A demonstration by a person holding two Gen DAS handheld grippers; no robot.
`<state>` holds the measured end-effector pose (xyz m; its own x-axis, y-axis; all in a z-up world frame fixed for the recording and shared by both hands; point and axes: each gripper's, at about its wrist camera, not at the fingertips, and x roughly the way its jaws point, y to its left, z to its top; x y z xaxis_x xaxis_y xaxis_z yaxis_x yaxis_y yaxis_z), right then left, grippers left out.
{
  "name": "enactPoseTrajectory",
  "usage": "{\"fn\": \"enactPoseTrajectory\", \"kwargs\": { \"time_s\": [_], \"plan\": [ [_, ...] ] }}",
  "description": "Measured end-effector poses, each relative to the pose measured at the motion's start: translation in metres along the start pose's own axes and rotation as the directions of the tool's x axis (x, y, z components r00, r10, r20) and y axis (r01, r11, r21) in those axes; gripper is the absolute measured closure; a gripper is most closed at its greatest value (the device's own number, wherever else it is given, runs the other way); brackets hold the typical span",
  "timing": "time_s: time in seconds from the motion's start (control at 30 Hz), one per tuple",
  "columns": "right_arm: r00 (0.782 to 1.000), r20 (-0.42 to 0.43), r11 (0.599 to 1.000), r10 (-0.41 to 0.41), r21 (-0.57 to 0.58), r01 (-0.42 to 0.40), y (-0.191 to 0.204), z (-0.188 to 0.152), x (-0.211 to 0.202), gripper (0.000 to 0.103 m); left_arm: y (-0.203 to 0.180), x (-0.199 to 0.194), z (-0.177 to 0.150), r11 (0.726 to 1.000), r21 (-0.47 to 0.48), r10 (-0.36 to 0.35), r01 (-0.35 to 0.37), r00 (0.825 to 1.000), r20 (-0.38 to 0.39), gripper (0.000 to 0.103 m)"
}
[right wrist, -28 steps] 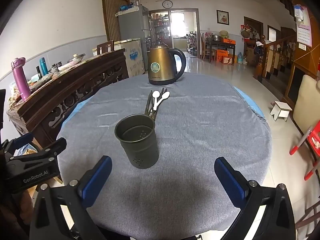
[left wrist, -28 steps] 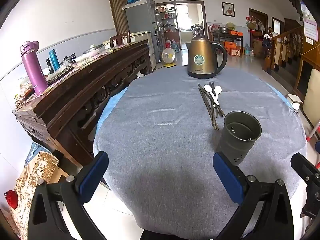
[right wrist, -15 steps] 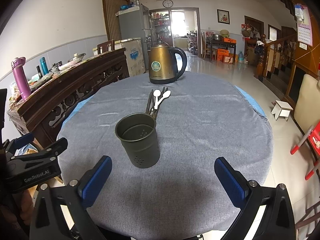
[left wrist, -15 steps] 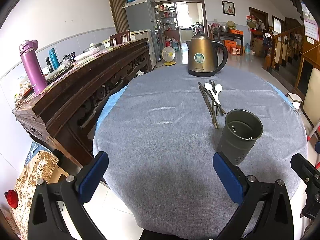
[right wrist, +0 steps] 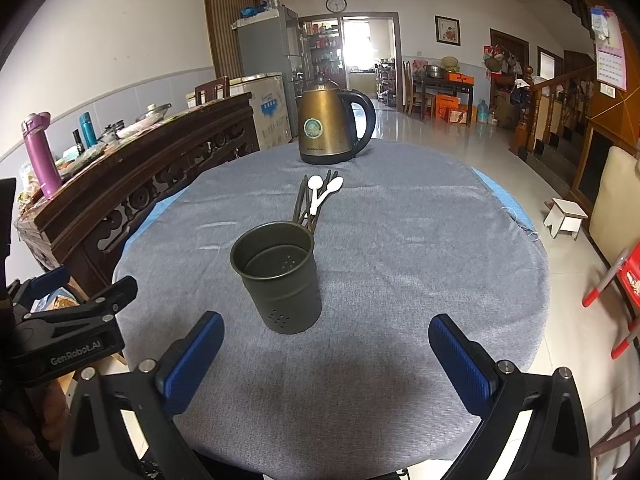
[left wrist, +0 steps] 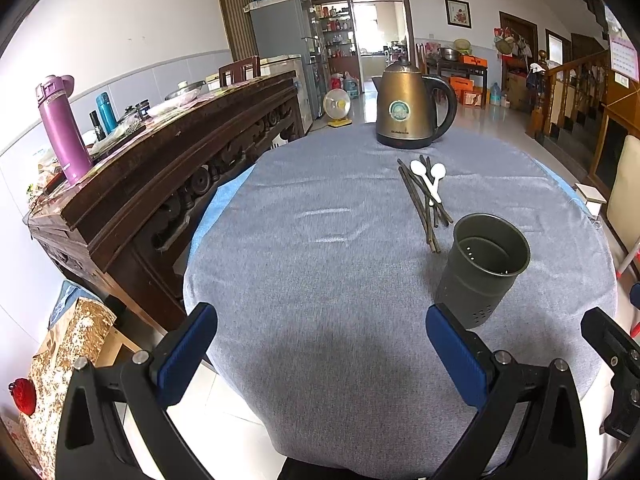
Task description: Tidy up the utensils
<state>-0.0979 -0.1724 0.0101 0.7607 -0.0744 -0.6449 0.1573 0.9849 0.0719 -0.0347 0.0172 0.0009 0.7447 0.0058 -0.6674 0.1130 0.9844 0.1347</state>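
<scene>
Round bench (left wrist: pixel 320 280) covered with a grey cloth; a blue under-layer shows at its edge. Landmark: the dark metal holder (left wrist: pixel 482 270), an upright perforated cup standing on the cloth.

Utensils: a bundle of dark chopsticks (left wrist: pixel 424 204) lies flat on the cloth just beyond the holder, with two white spoons (left wrist: pixel 430 178) resting across the far end of the bundle. None of them are in the holder; its interior is empty in both views. A brass-coloured kettle (left wrist: pixel 408 110) stands well beyond the holder, at the far edge of the bench.

Left hand-held gripper (left wrist: pixel 320 354): fingers wide apart, holding nothing, at the near edge of the bench, to the left of the holder. Its right finger (left wrist: pixel 456 354) overlaps the holder's base in the picture; contact cannot be judged.

Right hand-held gripper (right wrist: pixel 326 358): fingers wide apart, holding nothing, at the near edge, with the holder (right wrist: pixel 278 276) seen between and beyond its fingers, clear of both.

Differences between views: the left wrist view shows the chopsticks at full length beside the holder; in the right wrist view the holder hides their near ends. The right wrist view shows the body of the left hand-held gripper (right wrist: pixel 68 334) at its left edge, marked "GenRobot.AI". The left wrist view shows a black part of the right hand-held gripper (left wrist: pixel 612 364) at its right edge. A carved wooden sideboard (left wrist: pixel 160 176) stands left of the holder, off the bench, carrying a purple flask (left wrist: pixel 62 134).
</scene>
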Motion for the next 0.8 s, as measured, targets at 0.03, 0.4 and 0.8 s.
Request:
{"fn": "enactPoseTrajectory", "kwargs": {
  "time_s": [0.03,0.4,0.8],
  "plan": [
    [1.0,0.001,1.0,-0.001,-0.003,0.001,0.001,0.0,0.002,0.0,0.0,0.001,0.0,1.0,0.0,0.0,0.0,1.0,-0.001,0.0],
    [0.997,-0.078,1.0,-0.021,-0.005,0.02,-0.001,0.002,0.013,0.0,-0.002,0.012,-0.001,1.0,0.009,0.0,0.0,1.0,-0.027,0.0],
    [0.996,-0.072,0.996,-0.047,0.065,0.052,-0.029,0.011,0.035,0.0,0.014,0.051,0.005,0.999,-0.041,-0.002,-0.003,0.993,-0.119,0.0]
  ]
}}
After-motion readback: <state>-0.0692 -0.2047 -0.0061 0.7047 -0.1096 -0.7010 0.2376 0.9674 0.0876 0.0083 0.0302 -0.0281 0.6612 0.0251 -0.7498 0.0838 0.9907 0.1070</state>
